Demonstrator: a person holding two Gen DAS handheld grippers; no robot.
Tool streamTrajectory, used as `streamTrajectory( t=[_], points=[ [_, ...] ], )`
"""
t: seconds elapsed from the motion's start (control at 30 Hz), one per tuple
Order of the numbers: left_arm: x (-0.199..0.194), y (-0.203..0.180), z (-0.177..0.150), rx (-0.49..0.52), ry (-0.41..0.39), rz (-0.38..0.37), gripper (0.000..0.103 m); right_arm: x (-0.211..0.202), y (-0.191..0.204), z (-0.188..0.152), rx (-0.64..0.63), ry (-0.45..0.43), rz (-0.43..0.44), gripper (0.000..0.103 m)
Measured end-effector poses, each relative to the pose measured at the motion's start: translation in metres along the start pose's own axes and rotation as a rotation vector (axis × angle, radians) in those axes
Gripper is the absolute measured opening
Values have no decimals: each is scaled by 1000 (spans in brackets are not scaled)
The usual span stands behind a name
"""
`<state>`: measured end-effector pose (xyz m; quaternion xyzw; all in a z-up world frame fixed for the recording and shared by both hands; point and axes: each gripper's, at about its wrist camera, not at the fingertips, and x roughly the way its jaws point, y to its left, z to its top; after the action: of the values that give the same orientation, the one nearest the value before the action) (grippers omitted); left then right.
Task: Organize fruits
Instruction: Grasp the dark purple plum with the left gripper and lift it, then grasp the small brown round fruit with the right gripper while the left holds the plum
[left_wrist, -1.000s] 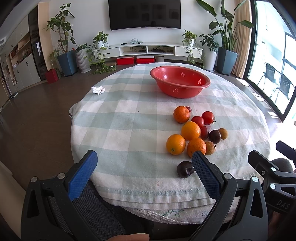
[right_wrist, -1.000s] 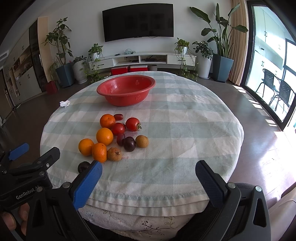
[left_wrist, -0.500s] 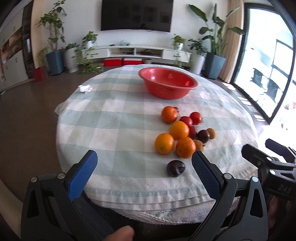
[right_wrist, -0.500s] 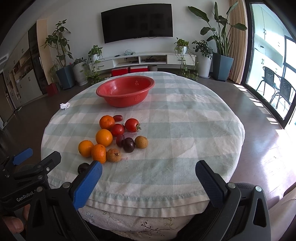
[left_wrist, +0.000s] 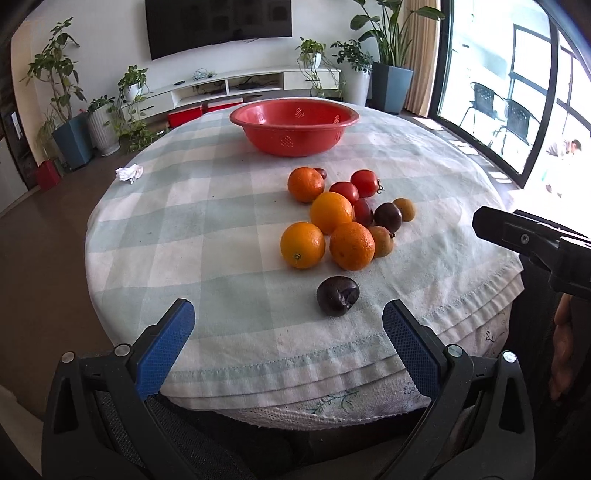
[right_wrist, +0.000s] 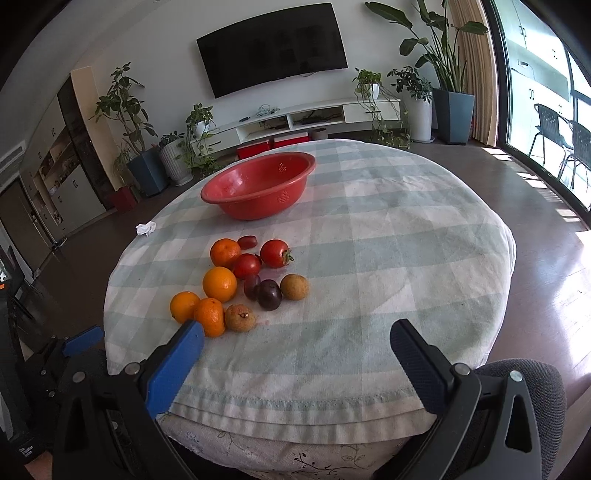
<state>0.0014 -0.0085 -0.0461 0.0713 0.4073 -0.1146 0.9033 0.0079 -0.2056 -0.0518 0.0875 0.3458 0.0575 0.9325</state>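
A cluster of fruit lies on the checked tablecloth: several oranges (left_wrist: 303, 244) (right_wrist: 219, 284), red tomatoes (left_wrist: 365, 182) (right_wrist: 274, 253), dark plums (left_wrist: 388, 217) (right_wrist: 268, 294) and small brown fruits (right_wrist: 294, 287). One dark plum (left_wrist: 337, 295) lies alone, nearest the table's front edge. An empty red bowl (left_wrist: 294, 126) (right_wrist: 258, 189) stands behind the fruit. My left gripper (left_wrist: 288, 341) is open and empty over the front edge, just short of the lone plum. My right gripper (right_wrist: 297, 358) is open and empty over the front edge, right of the fruit.
The round table (left_wrist: 207, 206) (right_wrist: 388, 236) has a drooping cloth edge. A crumpled white tissue (left_wrist: 129, 172) (right_wrist: 145, 228) lies at its left. Potted plants, a TV unit and glass doors ring the room beyond.
Both grippers have moved forward toward the table, so the fruit looks larger and closer. The left view has swung so the fruit sits nearer its centre. Nothing on the table has moved.
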Motion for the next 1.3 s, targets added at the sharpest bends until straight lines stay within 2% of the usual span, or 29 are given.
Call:
streamTrajectory(
  t=[0.2, 0.23, 0.27, 0.3, 0.37, 0.5, 0.67, 0.8, 1.13, 1.3],
  points=[
    [23, -5, 5, 35, 55, -38, 101, 5, -2, 2, -10, 33, 1, 100],
    [26, -5, 6, 35, 59, -50, 96, 3, -2, 1, -14, 33, 0, 99],
    [29, -5, 8, 37, 66, -63, 85, 4, -3, 3, -15, 31, -1, 98],
    [33, -6, 10, 39, 77, -72, 81, 4, -3, 3, -14, 28, 0, 98],
    [41, -6, 12, 42, 98, -104, 60, 4, -6, 6, -12, 21, -2, 98],
    [48, -7, 13, 51, 109, -132, 55, 7, -9, 9, -11, 20, -7, 98],
    [53, -9, 18, 61, 115, -180, 31, 13, -13, 12, -13, 24, -11, 97],
    [53, -12, 18, 76, 110, -183, 29, 14, -14, 11, -17, 24, -13, 97],
    [44, -4, 11, 31, 90, -244, 28, 22, -7, 11, -51, 37, -11, 95],
    [34, 15, 9, -23, 60, -268, 28, 32, 9, 13, -112, 57, 21, 88]
  ],
)
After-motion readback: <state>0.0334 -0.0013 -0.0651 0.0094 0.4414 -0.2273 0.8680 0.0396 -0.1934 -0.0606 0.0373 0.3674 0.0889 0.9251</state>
